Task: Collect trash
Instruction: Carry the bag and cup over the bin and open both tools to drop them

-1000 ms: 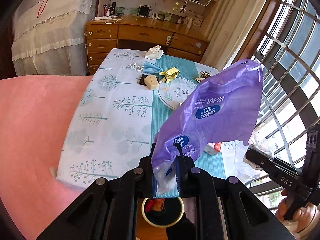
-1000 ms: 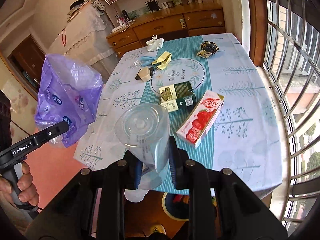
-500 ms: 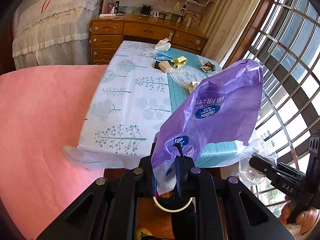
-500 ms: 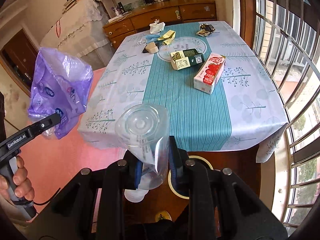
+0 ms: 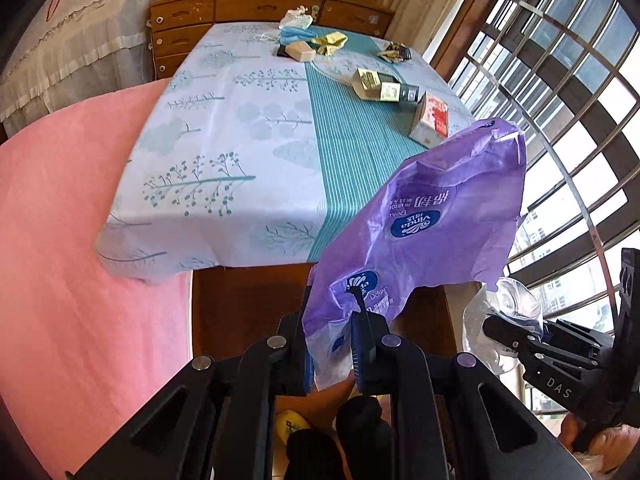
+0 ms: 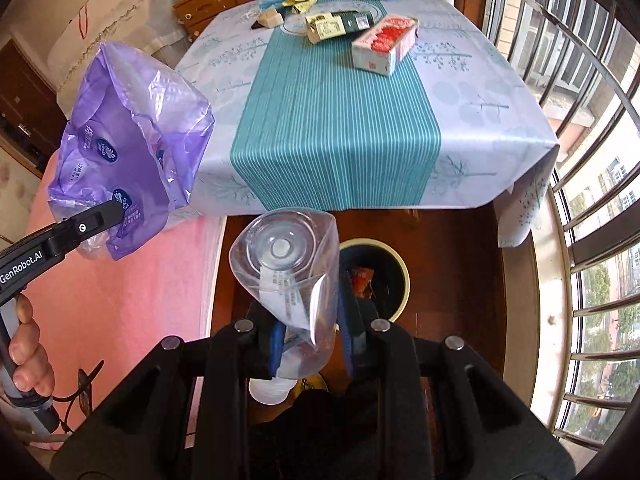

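Print I can read: "Vinda" in a blue oval on the purple plastic wrapper (image 5: 436, 224) clamped in my left gripper (image 5: 336, 344), with "Deluxe" in small type nearer the jaws. "GenRobot.AI" runs along that gripper's arm in the right view. "DAS" is stamped on the right gripper (image 5: 516, 340), off to my right. Carton labels on the table ahead are too small to read.

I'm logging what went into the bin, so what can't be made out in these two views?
- Trash bin contents: right wrist view, bottle and right gripper cover most of it; only an orange scrap shows.
- Bin in the left wrist view: hidden behind the purple bag and left gripper.
- Bottle's label text: blurred, too small.
- Small wrappers at the table's far end: too small to identify.
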A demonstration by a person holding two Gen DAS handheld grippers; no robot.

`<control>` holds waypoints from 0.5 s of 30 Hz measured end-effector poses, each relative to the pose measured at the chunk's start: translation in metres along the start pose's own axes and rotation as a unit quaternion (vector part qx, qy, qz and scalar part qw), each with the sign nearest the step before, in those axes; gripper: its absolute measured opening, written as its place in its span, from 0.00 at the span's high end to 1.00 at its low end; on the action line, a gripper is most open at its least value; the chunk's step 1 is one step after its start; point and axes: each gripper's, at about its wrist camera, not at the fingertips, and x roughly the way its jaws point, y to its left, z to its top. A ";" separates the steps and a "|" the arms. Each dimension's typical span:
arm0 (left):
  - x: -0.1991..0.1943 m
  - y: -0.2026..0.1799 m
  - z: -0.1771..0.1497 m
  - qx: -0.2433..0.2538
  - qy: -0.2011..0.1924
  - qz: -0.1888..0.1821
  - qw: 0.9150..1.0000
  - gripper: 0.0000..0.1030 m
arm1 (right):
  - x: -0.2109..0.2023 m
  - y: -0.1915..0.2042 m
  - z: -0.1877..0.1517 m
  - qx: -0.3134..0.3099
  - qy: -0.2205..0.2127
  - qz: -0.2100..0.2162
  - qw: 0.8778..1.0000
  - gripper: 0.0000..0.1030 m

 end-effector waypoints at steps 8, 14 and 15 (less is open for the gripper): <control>0.083 -0.007 -0.037 0.004 0.065 0.005 0.998 0.86 | 0.062 -0.037 -0.038 0.040 0.039 -0.011 0.998 0.81; 0.151 -0.013 -0.058 0.022 0.092 0.015 0.995 0.86 | 0.115 -0.062 -0.055 0.060 0.051 -0.018 0.997 0.81; 0.162 -0.014 -0.061 0.026 0.096 0.018 0.995 0.86 | 0.125 -0.067 -0.057 0.063 0.052 -0.020 0.996 0.81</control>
